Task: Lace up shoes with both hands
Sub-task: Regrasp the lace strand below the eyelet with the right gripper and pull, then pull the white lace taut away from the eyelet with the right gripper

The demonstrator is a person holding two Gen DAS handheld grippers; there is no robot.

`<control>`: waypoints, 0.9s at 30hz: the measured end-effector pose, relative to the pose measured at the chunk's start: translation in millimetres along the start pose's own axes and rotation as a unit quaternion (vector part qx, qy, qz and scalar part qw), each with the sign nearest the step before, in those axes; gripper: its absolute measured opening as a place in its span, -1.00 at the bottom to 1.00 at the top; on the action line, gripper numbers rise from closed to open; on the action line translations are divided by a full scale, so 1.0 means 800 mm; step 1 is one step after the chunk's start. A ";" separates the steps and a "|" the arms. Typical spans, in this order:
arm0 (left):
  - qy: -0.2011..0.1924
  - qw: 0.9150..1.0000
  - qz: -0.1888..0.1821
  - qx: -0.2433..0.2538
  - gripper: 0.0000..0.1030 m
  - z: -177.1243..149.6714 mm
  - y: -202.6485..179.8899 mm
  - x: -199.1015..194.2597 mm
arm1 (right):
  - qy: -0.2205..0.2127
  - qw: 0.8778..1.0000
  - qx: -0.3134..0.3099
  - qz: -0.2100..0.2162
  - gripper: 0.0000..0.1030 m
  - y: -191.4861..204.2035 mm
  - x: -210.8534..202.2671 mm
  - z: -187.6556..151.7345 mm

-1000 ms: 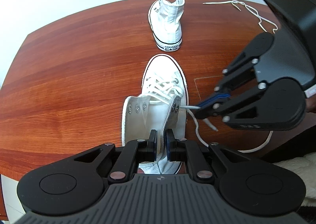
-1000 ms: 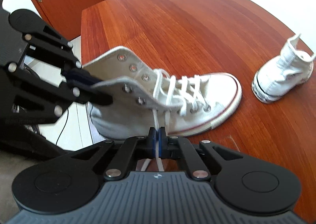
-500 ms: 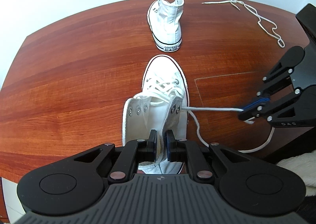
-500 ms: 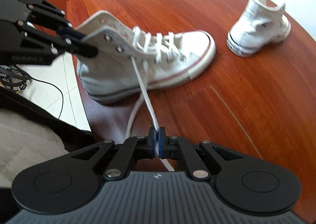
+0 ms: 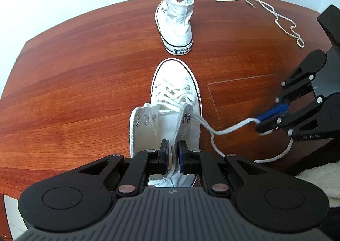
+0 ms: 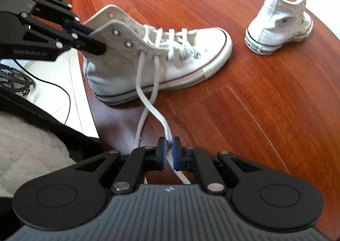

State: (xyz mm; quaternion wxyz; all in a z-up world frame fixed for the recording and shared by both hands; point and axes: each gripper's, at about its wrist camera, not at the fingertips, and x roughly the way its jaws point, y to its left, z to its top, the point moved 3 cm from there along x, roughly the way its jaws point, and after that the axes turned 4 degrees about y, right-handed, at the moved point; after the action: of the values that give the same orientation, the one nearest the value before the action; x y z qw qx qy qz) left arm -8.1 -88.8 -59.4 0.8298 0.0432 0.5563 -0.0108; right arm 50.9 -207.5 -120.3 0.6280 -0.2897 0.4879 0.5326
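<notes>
Standing on the red-brown wooden table, the white canvas high-top shoe is laced only along its lower eyelets, toe pointing away from the left wrist camera. A second white high-top shoe, unlaced, stands farther off, heel toward that camera, and a loose white shoelace lies curled at the far right of the table. Nothing blocks the near shoe except the tools themselves.

The left gripper has its jaws narrowed on the shoe's rear collar edge, pinching the canvas. The right gripper has just been opening: a second ago its pads clamped the flat white lace end, half a second ago that lace was pulled taut, and now it sags slack between pads that stand apart (loose, not pressed).

Only the right wrist view shows both lace ends leaving the shoe's side eyelets, plus a black cable on the floor beyond the table edge. Only the left wrist view shows the spare lace.
</notes>
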 end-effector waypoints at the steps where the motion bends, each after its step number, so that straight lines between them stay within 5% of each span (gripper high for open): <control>1: 0.000 1.000 0.000 0.000 -0.77 0.000 -0.001 -0.001 | -0.005 1.000 -0.002 0.004 -0.23 0.001 -0.001 0.004; 16: -0.002 1.000 0.005 -0.003 -0.77 -0.002 -0.006 -0.005 | -0.040 0.998 -0.045 0.030 -0.39 0.026 0.015 0.069; 27: -0.001 1.000 0.006 0.001 -0.77 -0.002 -0.008 -0.007 | -0.045 0.997 -0.053 0.020 -0.97 0.029 0.034 0.093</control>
State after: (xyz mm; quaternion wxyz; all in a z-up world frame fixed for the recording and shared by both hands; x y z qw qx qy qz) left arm -12.5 -95.2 -55.3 0.8302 0.0475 0.5555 -0.0066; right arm 50.0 -124.8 -114.8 0.6221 -0.2886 0.4363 0.5825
